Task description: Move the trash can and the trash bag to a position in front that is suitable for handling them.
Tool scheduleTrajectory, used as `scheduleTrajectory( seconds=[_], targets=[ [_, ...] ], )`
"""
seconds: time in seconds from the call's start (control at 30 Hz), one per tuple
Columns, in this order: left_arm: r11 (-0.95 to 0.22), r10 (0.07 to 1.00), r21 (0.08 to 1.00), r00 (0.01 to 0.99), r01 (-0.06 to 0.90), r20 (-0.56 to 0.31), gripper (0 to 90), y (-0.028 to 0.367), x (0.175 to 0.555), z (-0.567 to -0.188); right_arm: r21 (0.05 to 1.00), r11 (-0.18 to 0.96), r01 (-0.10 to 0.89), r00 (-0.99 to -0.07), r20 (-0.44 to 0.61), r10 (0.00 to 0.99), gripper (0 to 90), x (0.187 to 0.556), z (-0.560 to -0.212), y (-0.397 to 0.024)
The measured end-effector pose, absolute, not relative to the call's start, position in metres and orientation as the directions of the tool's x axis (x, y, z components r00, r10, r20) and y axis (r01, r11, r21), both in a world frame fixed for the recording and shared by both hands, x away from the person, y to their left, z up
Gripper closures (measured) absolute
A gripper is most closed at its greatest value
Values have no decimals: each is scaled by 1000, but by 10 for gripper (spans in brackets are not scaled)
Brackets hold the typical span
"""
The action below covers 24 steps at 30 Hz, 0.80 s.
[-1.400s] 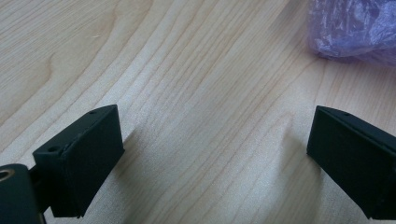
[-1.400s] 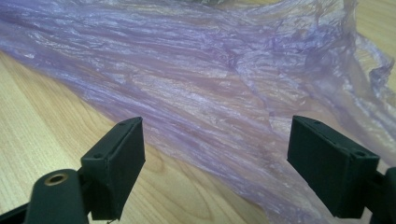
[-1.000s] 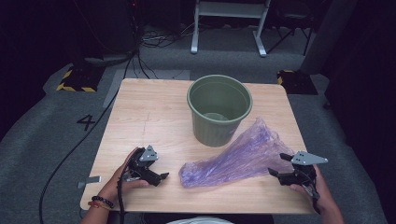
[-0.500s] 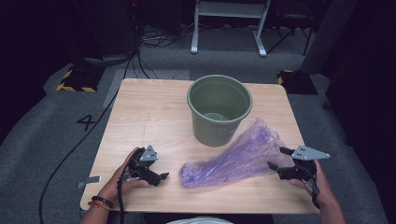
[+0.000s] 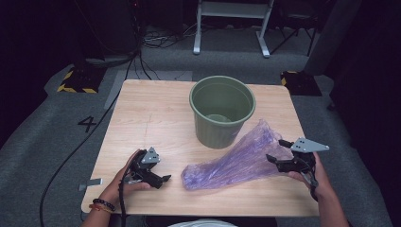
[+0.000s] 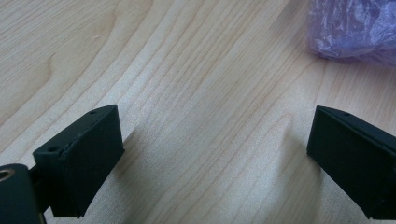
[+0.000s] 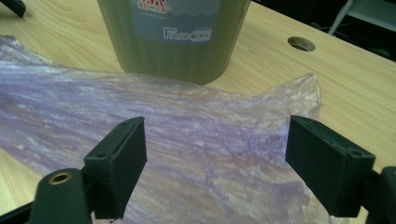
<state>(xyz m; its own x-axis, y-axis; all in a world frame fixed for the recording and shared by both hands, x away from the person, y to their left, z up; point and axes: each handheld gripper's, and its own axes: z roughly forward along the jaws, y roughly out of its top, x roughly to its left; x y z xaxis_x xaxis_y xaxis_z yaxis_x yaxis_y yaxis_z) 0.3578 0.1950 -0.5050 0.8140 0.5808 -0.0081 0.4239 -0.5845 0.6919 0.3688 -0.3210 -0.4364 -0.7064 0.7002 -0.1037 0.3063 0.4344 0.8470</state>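
1. Bag [image 5: 236, 158]: thin, crinkled purple plastic, translucent, lying flat on the table [image 5: 156, 113], fanning wide toward the right edge, its wide end beside the bin.
2. Bin [image 5: 222, 111]: round, ribbed green plastic, upright, printed label on its wall.
3. Table: pale wood-grain top.
4. Right gripper [image 5: 280, 155]: jaws spread wide over the bag's wide end, apparently not touching.
5. Left gripper [image 5: 163, 179]: jaws apart, grasping nothing, near the bag's narrow end.

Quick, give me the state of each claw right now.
Left claw: open, holding nothing, over bare table.
Right claw: open, holding nothing, above the purple plastic bag.
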Motion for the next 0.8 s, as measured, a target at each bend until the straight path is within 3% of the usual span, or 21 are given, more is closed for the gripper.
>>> scheduleTrajectory(
  seconds=[0.8],
  targets=[
    [-585,581,691,814,424,-8,34,195,358,-505,845,432,315,-728,-78,681,199,405,-432,-294]
  ],
)
